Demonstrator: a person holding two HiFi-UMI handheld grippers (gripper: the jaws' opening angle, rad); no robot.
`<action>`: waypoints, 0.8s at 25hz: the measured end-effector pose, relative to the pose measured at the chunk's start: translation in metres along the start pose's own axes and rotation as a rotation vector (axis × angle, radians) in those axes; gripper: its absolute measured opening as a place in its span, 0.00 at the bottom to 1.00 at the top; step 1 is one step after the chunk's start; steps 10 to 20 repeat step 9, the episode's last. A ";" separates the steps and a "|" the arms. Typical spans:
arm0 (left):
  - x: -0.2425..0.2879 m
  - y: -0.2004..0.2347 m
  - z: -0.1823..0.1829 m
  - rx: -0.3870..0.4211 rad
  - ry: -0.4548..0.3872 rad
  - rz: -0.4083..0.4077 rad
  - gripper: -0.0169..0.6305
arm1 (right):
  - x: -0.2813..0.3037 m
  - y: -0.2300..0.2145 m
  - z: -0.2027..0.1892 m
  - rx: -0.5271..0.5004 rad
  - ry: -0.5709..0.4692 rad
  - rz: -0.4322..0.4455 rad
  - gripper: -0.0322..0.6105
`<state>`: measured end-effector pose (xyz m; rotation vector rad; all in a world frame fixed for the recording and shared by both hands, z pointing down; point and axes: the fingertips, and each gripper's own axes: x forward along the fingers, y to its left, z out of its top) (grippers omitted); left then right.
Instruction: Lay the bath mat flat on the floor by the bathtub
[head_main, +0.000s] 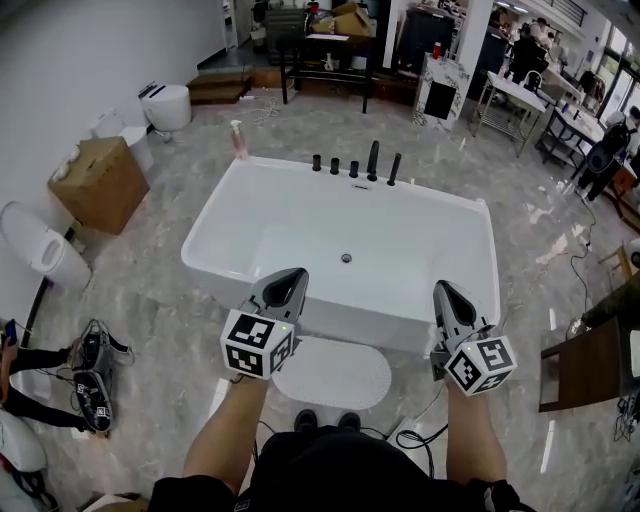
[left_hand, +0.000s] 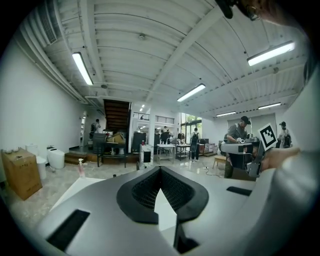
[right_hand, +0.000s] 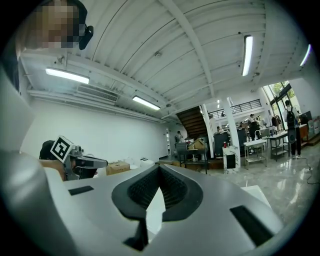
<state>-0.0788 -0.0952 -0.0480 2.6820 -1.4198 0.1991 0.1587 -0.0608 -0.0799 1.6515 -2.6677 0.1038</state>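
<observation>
Head view looks steeply down on a white bathtub (head_main: 215, 225) standing on a grey marbled floor (head_main: 150, 290), with the bath mat (head_main: 332, 372) on that floor just beside the tub's near wall. The mat is a white oval with a fine dotted texture. It lies spread flat, no fold or raised edge showing, directly ahead of the person's black shoes (head_main: 327, 421). Its left end runs under the marker cube (head_main: 258, 345) of the left claw (head_main: 290, 276) as seen from above. The left claw and the right claw (head_main: 445, 292) are held up over the tub's near rim, one to each side of the mat and clear of it, both pointing away from the person toward the tub. In the left gripper view the jaws meet at their tips with only a narrow wedge of the white tub showing behind them and nothing between the pads. The right gripper view shows the same: jaws together and empty. A row of black faucet fittings (head_main: 373, 160) stands on the tub's far rim, a pink bottle (head_main: 238, 140) sits by its far left corner, and a cardboard box (head_main: 98, 183) rests on the floor well to the left.
</observation>
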 end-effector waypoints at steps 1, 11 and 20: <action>0.000 0.001 0.000 -0.004 0.005 0.003 0.05 | 0.001 0.000 0.001 0.001 -0.005 0.002 0.07; 0.003 0.000 -0.002 0.017 0.016 0.031 0.05 | 0.006 0.006 -0.011 0.022 -0.013 0.055 0.07; 0.003 0.000 -0.002 0.017 0.016 0.031 0.05 | 0.006 0.006 -0.011 0.022 -0.013 0.055 0.07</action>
